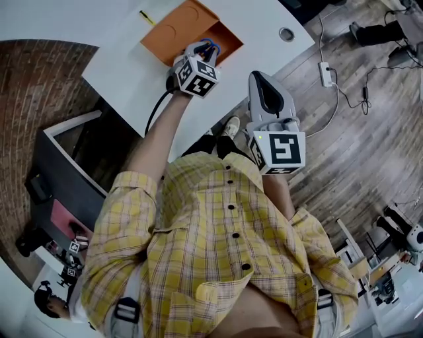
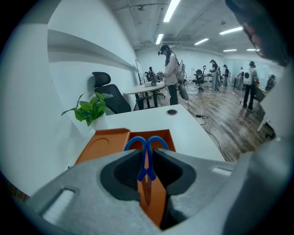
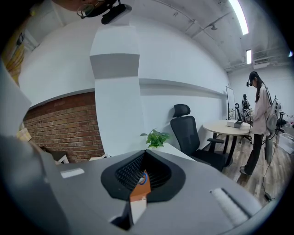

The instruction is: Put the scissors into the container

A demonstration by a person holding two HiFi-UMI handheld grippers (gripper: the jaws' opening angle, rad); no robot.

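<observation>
Looking down in the head view, we see the left claw (image 1: 198, 50) above the orange container (image 1: 177, 30) on the white worktop (image 1: 258, 18). It hides all of the scissors (image 1: 211, 45) except their blue handles. The right claw (image 1: 263, 82) hangs beyond the worktop's edge. In the left gripper view, the jaws clamp the scissors, and the blades are hard to make out against the orange. In the right gripper view, the jaws meet empty, and a slit between them shows only slivers of orange and blue.

Scissors (image 2: 147, 169) sit between the left gripper's (image 2: 147, 158) jaws, above the container (image 2: 103, 143) on the table (image 2: 188, 131). A potted plant (image 2: 92, 109) stands ahead-left of it, and the right gripper (image 1: 267, 98) is to its right.
</observation>
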